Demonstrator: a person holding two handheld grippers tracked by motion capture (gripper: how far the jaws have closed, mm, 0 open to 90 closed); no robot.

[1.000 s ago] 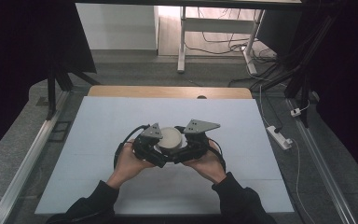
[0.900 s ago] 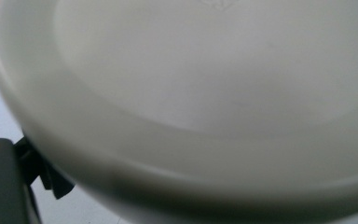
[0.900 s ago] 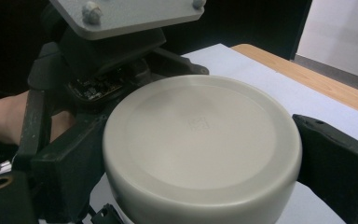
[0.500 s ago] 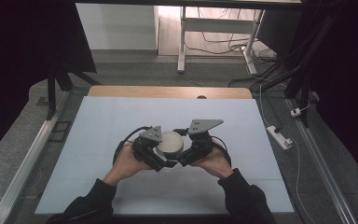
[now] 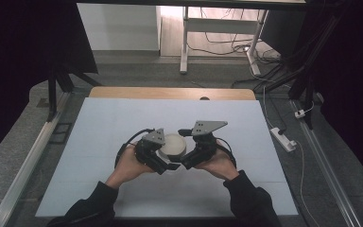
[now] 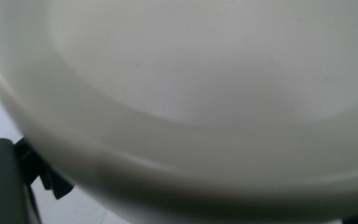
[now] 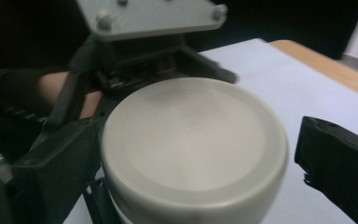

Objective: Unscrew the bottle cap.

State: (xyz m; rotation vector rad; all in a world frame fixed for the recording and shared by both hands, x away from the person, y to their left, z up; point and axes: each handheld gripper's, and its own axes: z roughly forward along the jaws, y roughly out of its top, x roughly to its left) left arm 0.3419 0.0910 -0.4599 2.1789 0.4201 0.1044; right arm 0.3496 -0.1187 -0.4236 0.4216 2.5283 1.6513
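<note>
A white round container [image 5: 173, 145] sits at the middle of the pale table [image 5: 99, 123], between both grippers. My left gripper [image 5: 162, 155] comes at it from the left and is shut on it. In the left gripper view the container's rim [image 6: 177, 140] is pressed close to the camera, with one black jaw at each bottom corner. My right gripper [image 5: 190, 154] comes from the right and stands open around the container [image 7: 191, 140]. Its left jaw lies against the side and its right jaw stands clear. The left gripper's grey plate [image 7: 154, 16] is behind the container.
A wooden strip [image 5: 170, 92] edges the table's far side. A white power strip [image 5: 282, 138] and cables lie on the floor to the right. Metal rails run along both sides, and a desk frame [image 5: 184, 38] stands beyond.
The container and both grippers have shifted slightly toward the person. The right gripper has turned a little around the container.
</note>
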